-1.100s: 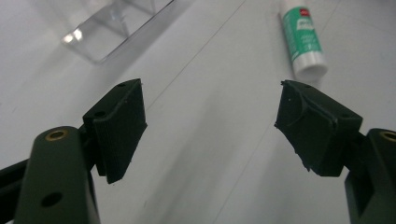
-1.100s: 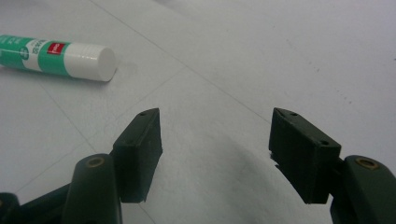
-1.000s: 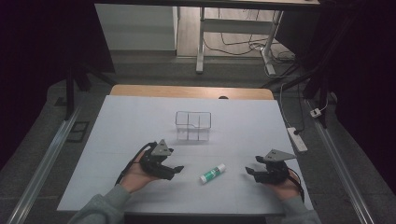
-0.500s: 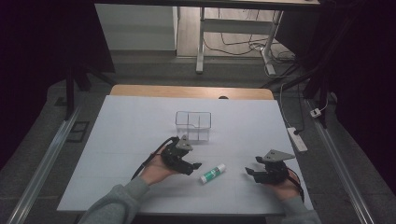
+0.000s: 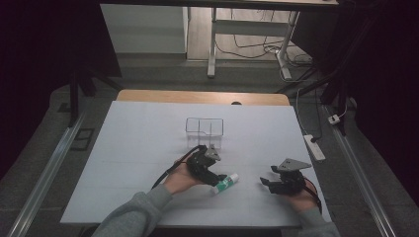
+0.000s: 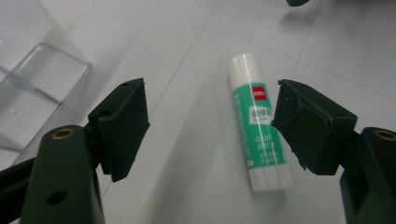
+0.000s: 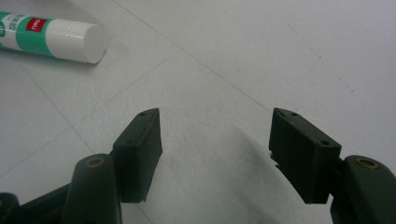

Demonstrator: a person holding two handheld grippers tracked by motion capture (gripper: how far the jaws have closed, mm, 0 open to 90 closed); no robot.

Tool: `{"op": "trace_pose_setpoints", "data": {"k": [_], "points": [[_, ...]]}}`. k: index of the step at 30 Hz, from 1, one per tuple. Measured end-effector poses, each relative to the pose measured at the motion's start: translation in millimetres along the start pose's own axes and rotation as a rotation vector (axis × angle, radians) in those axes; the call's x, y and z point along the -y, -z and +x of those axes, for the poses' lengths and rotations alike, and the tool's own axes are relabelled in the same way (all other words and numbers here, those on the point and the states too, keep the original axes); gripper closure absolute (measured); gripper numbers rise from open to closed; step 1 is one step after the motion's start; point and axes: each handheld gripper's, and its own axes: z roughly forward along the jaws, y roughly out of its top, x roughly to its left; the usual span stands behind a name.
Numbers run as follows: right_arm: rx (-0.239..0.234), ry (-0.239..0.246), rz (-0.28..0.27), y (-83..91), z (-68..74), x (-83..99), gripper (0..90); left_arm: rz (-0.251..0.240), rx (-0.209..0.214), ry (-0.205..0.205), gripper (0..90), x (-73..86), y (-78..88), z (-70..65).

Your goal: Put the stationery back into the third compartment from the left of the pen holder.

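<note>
A green-and-white glue stick (image 5: 225, 183) (image 6: 257, 126) lies flat on the white table (image 5: 133, 148) near the front edge. My left gripper (image 5: 216, 177) (image 6: 210, 116) is open and low over the stick. The stick lies between its jaws, close to the right-hand pad (image 6: 306, 123), and neither pad presses on it. My right gripper (image 5: 267, 182) (image 7: 215, 140) rests open on the table to the right, with nothing between its jaws. The glue stick's white cap end (image 7: 51, 32) shows at the upper left of the right gripper view.
A clear plastic box (image 5: 204, 129) (image 6: 37, 88) with a divider stands at mid-table, just behind the left hand. A white power strip (image 5: 314, 147) lies on the floor past the table's right edge. Metal rails run along both sides.
The left hand has moved to the right, from beside the glue stick to over it, so the stick now lies between its jaws. The right gripper has stayed in place.
</note>
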Motion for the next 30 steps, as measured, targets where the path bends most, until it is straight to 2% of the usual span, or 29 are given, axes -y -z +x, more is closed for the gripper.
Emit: {"op": "trace_pose_setpoints", "data": {"k": [9,16,22,26,28,30], "points": [[0.000,0.001,0.004,-0.2,-0.5,0.6,34.5,0.046,0.031,-0.014,26.5,-22.2,-23.0,-9.3],[-0.001,0.004,0.006,-0.2,-1.0,1.5,34.5,0.103,0.044,-0.013,29.9,-26.5,-42.7,-13.9],[0.001,0.002,0.013,-1.4,-1.1,1.8,34.5,0.142,0.065,-0.026,42.9,-27.3,-49.8,-16.0],[0.001,-0.002,0.016,-1.8,-1.0,1.8,34.5,0.158,0.065,-0.033,52.4,-28.2,-54.2,-19.8],[0.003,0.003,0.018,-1.7,-1.6,2.0,34.5,0.175,0.047,-0.043,57.8,-28.3,-56.7,-22.3],[0.003,0.003,0.019,-1.7,-1.6,2.1,34.5,0.183,0.049,-0.039,59.0,-28.3,-59.2,-24.2]]}}
